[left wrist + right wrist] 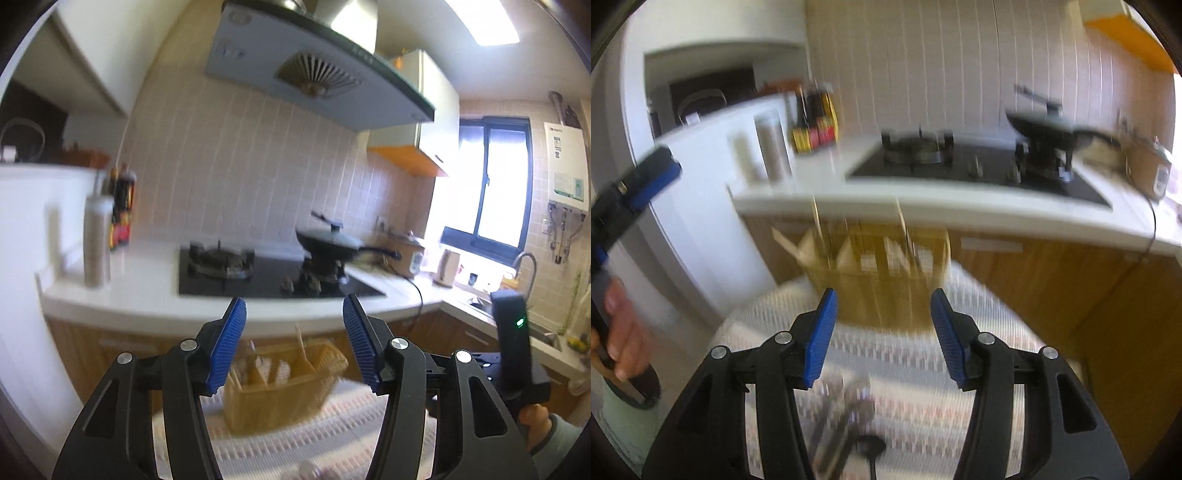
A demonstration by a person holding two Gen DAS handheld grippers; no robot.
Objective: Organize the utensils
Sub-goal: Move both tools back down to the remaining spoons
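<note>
your left gripper [293,345] was spread wide, holding nothing. your right gripper [882,338] gaped too, empty above blurred metal utensils [842,424] on the patterned cloth [905,369], the wicker basket [879,280] just beyond. bottle labels [814,131] were unreadable.

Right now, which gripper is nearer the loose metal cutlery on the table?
Right. The right gripper hangs open just above and behind the metal cutlery. The left gripper is open too, farther back and up, pointed toward the wicker basket.
</note>
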